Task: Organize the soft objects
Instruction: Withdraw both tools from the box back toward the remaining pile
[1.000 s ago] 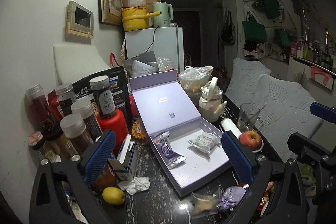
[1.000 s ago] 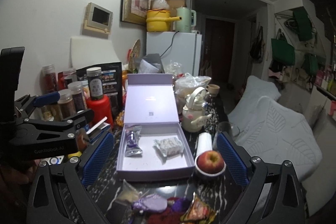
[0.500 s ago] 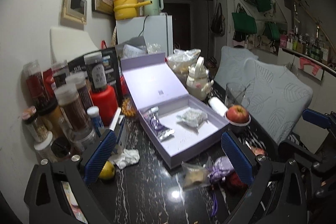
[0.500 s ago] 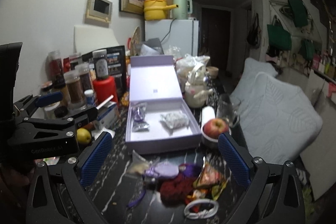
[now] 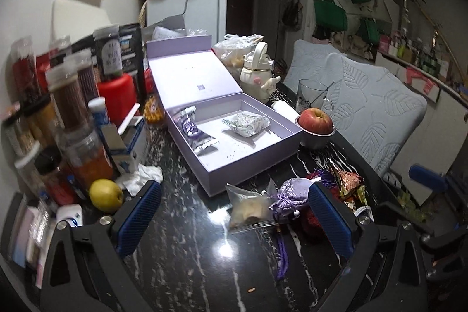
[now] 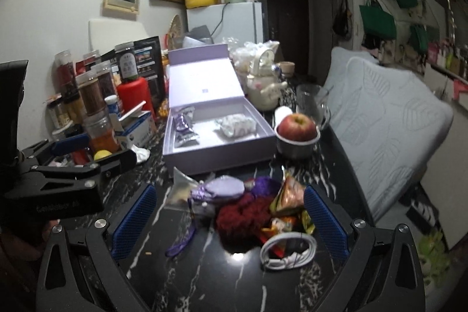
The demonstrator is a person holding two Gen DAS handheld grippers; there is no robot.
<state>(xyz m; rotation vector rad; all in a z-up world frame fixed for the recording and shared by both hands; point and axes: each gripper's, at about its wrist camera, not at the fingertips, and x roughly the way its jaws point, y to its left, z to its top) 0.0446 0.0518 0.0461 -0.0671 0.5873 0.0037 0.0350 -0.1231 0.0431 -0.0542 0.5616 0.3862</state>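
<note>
Hovered low over table, both grippers, left and right, jaws wide, empty. Purple pouch lay between left fingers, untouched; red knit between right ones.

Bare table before box; jars crowding left

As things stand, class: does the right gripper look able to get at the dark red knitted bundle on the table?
Probably yes. The right gripper is open, with the dark red knitted bundle lying between its fingers. The lilac pouch and snack wrappers crowd it, so they might get caught too.
</note>
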